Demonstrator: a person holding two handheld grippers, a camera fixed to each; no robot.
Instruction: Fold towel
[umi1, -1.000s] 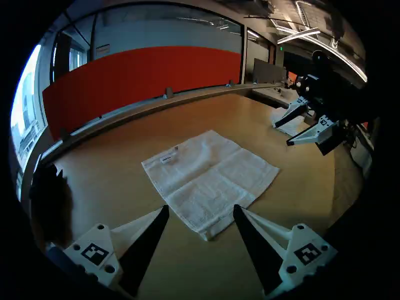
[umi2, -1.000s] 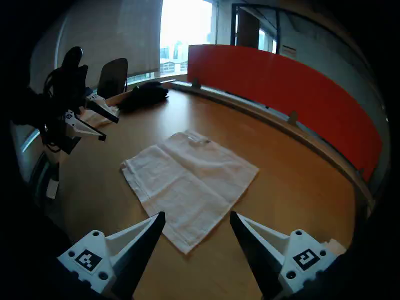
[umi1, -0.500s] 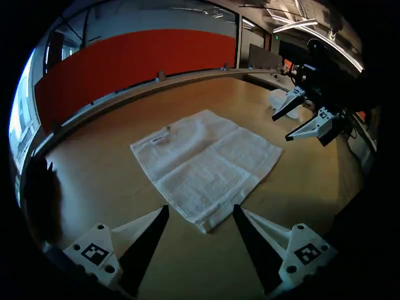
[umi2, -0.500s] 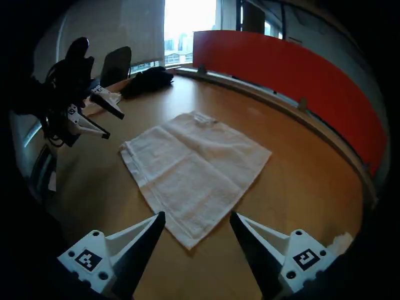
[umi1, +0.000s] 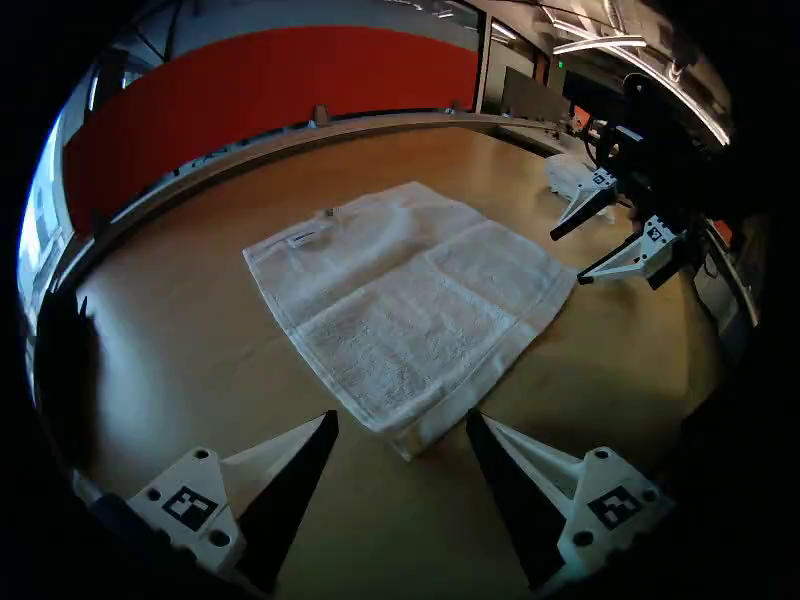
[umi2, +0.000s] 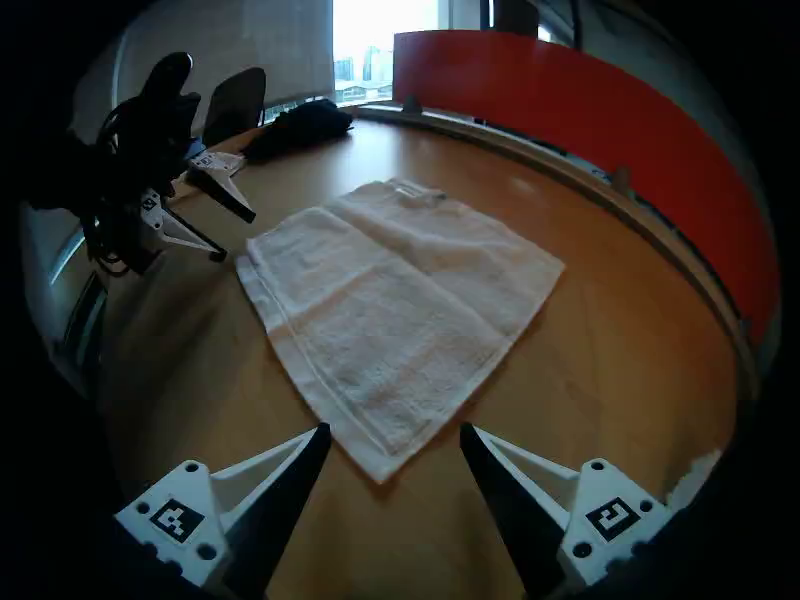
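Note:
A white towel lies flat on the wooden table, folded into a rough square with a small label near its far edge. One corner of it points between the fingers of my left gripper, which stands open just short of that corner. In the right gripper view another corner of the towel reaches between the fingers of my right gripper, also open and empty. Each gripper shows in the other's view: the right gripper beyond the towel's right edge, the left gripper by its left edge.
A red partition runs along the table's far edge. A dark bundle and office chairs sit at the table's far end by a bright window. A white cloth lies behind the right gripper.
Both grippers have moved lower and closer to the towel, so it looks larger and its near corners now sit between the fingertips. The towel itself has not moved.

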